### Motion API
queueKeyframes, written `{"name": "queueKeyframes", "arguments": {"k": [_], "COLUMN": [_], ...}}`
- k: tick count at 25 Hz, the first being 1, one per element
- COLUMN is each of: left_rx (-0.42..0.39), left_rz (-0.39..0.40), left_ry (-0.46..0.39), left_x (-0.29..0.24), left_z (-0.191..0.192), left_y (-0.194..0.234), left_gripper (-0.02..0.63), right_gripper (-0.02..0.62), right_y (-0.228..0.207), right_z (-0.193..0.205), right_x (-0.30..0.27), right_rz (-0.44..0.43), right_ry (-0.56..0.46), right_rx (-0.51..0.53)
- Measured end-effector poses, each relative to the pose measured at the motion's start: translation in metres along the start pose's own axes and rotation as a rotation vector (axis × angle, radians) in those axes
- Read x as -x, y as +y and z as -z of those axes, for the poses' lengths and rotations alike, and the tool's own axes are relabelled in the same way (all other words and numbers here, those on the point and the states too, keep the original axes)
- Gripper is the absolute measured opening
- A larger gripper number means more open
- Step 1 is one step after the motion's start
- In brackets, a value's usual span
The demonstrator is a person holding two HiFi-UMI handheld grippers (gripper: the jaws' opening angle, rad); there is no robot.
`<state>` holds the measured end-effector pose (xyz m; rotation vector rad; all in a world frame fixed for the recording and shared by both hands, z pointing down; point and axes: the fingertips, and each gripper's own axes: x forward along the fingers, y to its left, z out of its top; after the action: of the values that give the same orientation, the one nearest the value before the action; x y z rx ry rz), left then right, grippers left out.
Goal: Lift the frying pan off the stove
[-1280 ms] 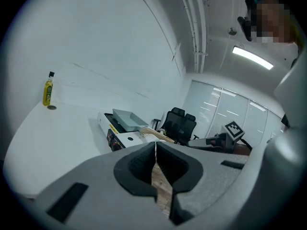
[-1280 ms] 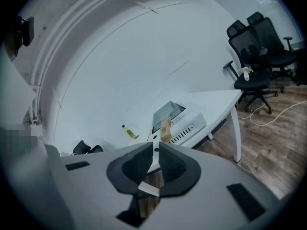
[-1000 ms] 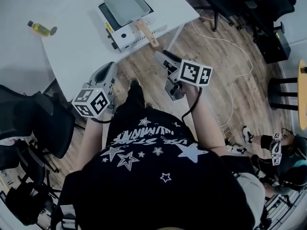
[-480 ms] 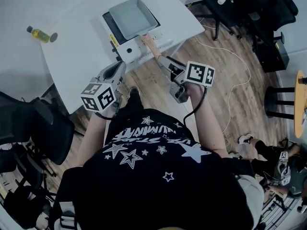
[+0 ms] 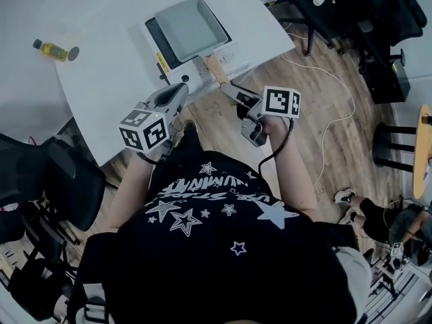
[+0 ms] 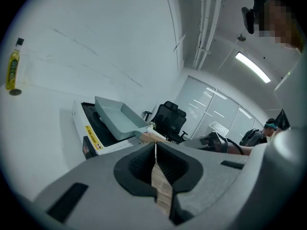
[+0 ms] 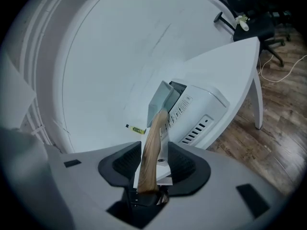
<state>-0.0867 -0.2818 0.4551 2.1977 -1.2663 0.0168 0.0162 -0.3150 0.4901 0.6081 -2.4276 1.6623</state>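
A square grey frying pan (image 5: 192,27) sits on a white portable stove (image 5: 177,78) on the white table (image 5: 101,79). Its wooden handle (image 5: 214,68) sticks out over the table's near edge. My right gripper (image 5: 229,90) has reached the handle's end. In the right gripper view the handle (image 7: 151,152) lies between the jaws, which are closing; a gap still shows on its right side. The pan (image 7: 160,102) and stove (image 7: 196,111) lie just beyond. My left gripper (image 5: 177,96) hovers at the stove's front left, shut and empty (image 6: 156,159), facing the pan (image 6: 115,119).
A small yellow oil bottle (image 5: 50,48) with its cap beside it lies at the table's far left. Black office chairs (image 5: 47,174) stand to my left and beyond the table. A white cable (image 5: 324,79) runs across the wooden floor at right.
Both grippers have moved forward to the stove. The right gripper has come up around the end of the pan's handle; the left has risen to the table edge.
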Motion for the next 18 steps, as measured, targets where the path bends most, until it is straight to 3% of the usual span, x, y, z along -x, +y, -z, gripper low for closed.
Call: {"name": "queueKeyframes", "arguments": {"k": [4, 8, 10, 13, 15, 18], "left_rx": [0.067, 0.186, 0.239, 0.309, 0.361, 0.446], "left_rz": [0.052, 0.107, 0.121, 0.159, 0.189, 0.241], "left_ry": [0.038, 0.076, 0.083, 0.116, 0.141, 0.147], "left_x": [-0.017, -0.033, -0.041, -0.052, -0.059, -0.068], "left_z": [0.003, 0.007, 0.007, 0.009, 0.011, 0.009], "left_y": [-0.001, -0.004, -0.004, -0.010, -0.015, -0.022], "left_gripper": [0.015, 0.018, 0.082, 0.156, 0.183, 0.199], "right_gripper": [0.124, 0.118, 0.115, 0.114, 0.114, 0.114], "right_y": [-0.001, -0.003, 0.004, 0.002, 0.010, 0.005], "right_z": [0.003, 0.003, 0.002, 0.002, 0.001, 0.003], "right_x": [-0.003, -0.002, -0.005, -0.004, -0.007, -0.006], "right_rz": [-0.005, -0.011, -0.066, -0.055, -0.106, -0.074], "right_ry": [0.042, 0.043, 0.032, 0.030, 0.024, 0.026], "right_rx": [-0.009, -0.025, -0.023, -0.044, -0.036, -0.061]}}
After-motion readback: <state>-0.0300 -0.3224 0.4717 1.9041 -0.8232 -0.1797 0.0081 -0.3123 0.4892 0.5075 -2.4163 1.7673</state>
